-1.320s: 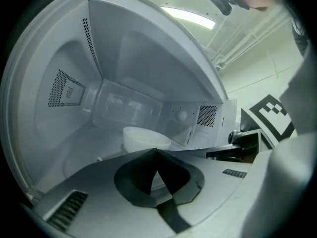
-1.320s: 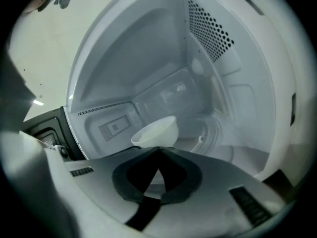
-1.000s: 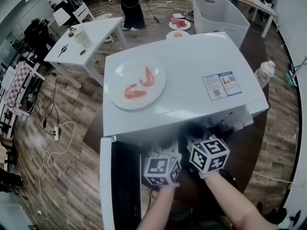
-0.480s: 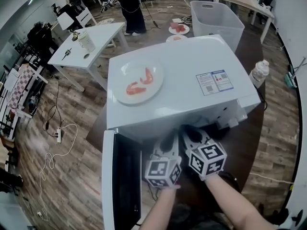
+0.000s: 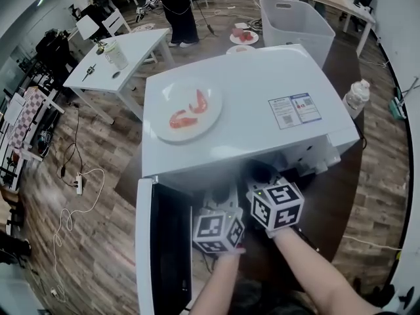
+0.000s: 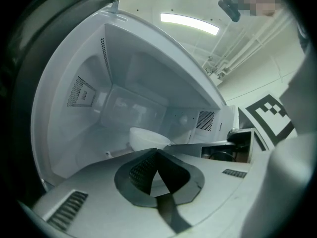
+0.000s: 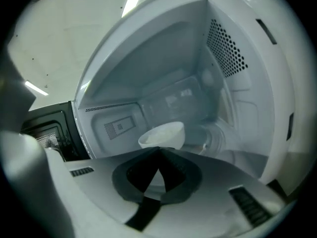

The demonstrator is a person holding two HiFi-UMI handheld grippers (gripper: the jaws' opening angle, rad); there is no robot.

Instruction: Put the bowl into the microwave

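Head overhead, L/R gripper views share microwave cavity (image 6: 124,108)

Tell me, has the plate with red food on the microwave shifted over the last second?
No. The plate sits where it was on the microwave, just as far left of the sticker as before.

Open workroom with a brown wood-plank floor (image 5: 98,195).
A white rectangular table (image 5: 131,54) stands at upper left, a white chair (image 5: 86,25) behind it. A translucent grey plastic bin (image 5: 298,21) sits at top right. A white power strip (image 5: 79,186) lies on the floor at left. A long ceiling light strip (image 6: 189,24) glows overhead.
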